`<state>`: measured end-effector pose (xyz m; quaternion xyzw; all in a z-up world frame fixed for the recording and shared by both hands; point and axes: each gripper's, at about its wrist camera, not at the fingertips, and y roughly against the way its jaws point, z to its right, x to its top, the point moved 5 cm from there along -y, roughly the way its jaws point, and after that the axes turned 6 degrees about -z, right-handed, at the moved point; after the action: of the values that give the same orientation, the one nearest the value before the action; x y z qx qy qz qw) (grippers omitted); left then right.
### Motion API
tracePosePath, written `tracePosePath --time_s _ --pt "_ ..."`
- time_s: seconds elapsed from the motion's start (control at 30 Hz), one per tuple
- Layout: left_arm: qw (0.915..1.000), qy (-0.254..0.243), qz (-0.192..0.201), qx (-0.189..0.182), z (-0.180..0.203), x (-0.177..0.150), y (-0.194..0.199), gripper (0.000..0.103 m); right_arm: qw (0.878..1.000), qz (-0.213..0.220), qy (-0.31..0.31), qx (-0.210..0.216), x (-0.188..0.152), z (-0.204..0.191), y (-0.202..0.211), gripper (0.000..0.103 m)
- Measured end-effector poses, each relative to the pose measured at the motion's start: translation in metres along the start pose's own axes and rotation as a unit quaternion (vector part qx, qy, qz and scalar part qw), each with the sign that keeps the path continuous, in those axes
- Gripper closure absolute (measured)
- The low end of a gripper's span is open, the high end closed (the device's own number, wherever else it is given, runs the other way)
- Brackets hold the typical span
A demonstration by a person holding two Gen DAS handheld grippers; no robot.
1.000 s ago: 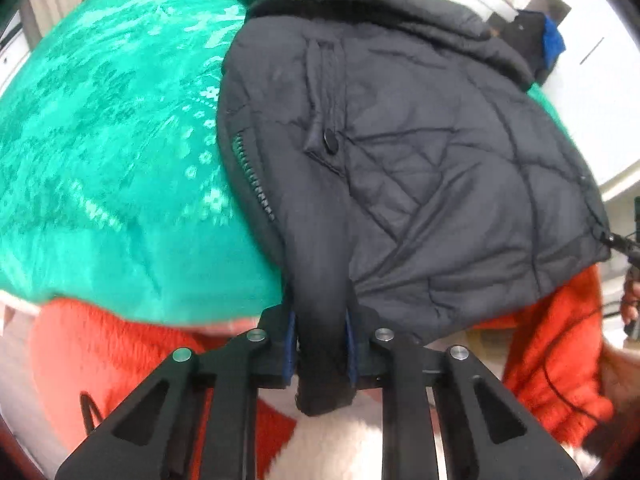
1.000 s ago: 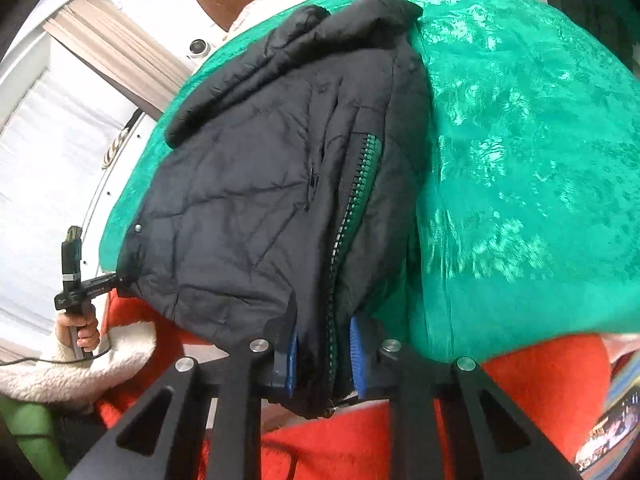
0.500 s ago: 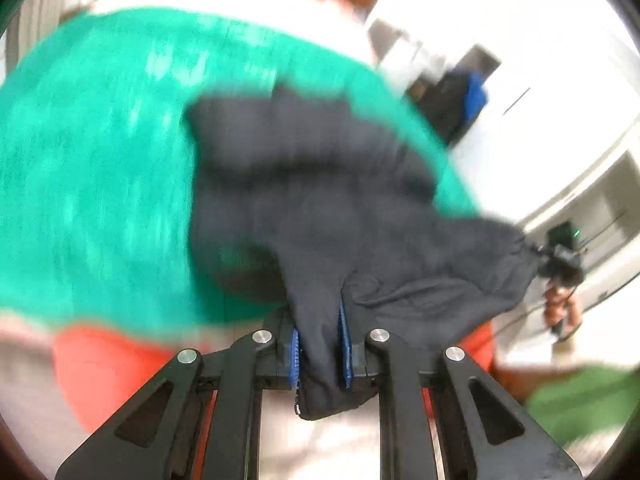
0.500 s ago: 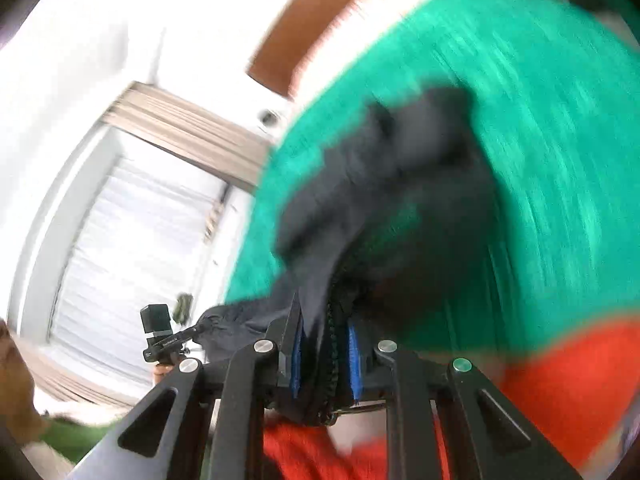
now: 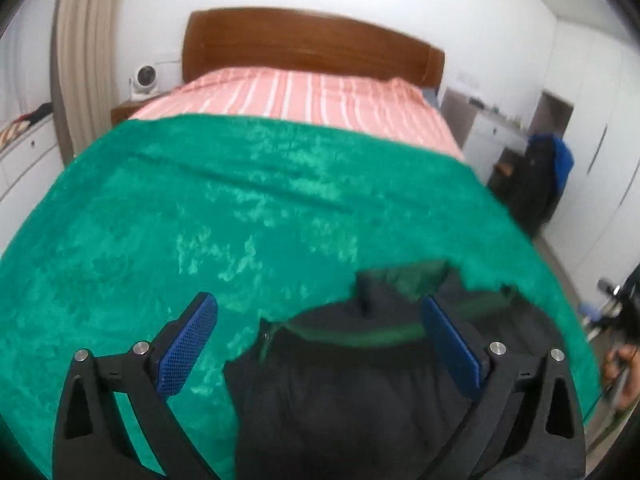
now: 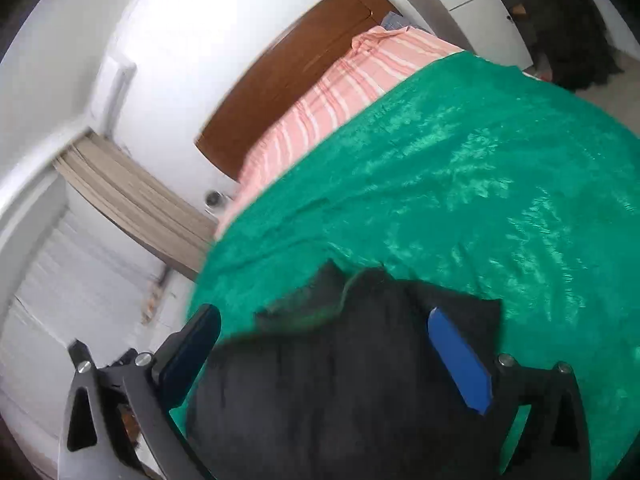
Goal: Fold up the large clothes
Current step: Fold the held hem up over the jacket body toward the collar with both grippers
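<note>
Black padded jacket [image 5: 352, 396] lies bunched at the near edge of the bed, on the green bedspread [image 5: 200, 216]. Green lining and a green-edged zipper line show along its far side in the left wrist view; a dark flap or collar sticks up there. In the right wrist view [image 6: 352, 380] the same garment is a lumpy dark mass, one corner pointing toward the bedspread's right part. Outline is irregular, no squared edges visible. Motion blur softens the details.

Left gripper [image 5: 320, 344]: jaws spread wide, blue pads either side of the jacket's upper portion, nothing clamped. Whether the pads touch fabric cannot be told. Right gripper [image 6: 324, 356]: jaws likewise wide, straddling the garment, holding nothing.

Progress, as judged: the jacket is on the bed and gathered into a shorter heap, so at least one fold looks made, with both tools free of it. It is not a tidy packet yet. Left to do: probably flatten the bulk, tuck the loose flap and lining, and make a further fold or squaring pass.

Beyond the bedspread's far edge: pink striped sheet [image 5: 304, 100], wooden headboard [image 5: 312, 48]. Small white fan [image 5: 143, 78] beside the bed's far left corner. Dark clothing with a blue piece [image 5: 548, 176] hangs off to the right.
</note>
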<state>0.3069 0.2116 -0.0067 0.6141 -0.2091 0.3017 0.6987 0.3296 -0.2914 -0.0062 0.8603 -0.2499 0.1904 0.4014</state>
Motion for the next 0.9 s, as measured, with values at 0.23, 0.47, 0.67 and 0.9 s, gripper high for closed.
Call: tracePosePath --time_s 0.23,0.47,0.67,0.9 --pt "0.9938 -0.025 -0.084 0.069 -0.009 -0.079 -0.087 0.001 0.987 -0.068 0.111 -0.093 -0.030 0.001 -0.057 0.001" --pt "0.9946 0.031 -0.096 0.025 -0.017 -0.099 -0.130 0.000 0.986 -0.090 0.057 -0.128 -0.076 0.079 -0.118 0.001" --pt "0.9920 0.082 -0.095 -0.017 -0.027 -0.109 -0.141 0.000 0.989 -0.070 0.058 -0.118 -0.082 0.089 -0.118 0.001" --pt "0.9996 0.010 -0.026 0.010 0.023 -0.092 -0.066 0.001 0.983 -0.071 0.078 -0.151 -0.082 0.076 -0.095 0.001"
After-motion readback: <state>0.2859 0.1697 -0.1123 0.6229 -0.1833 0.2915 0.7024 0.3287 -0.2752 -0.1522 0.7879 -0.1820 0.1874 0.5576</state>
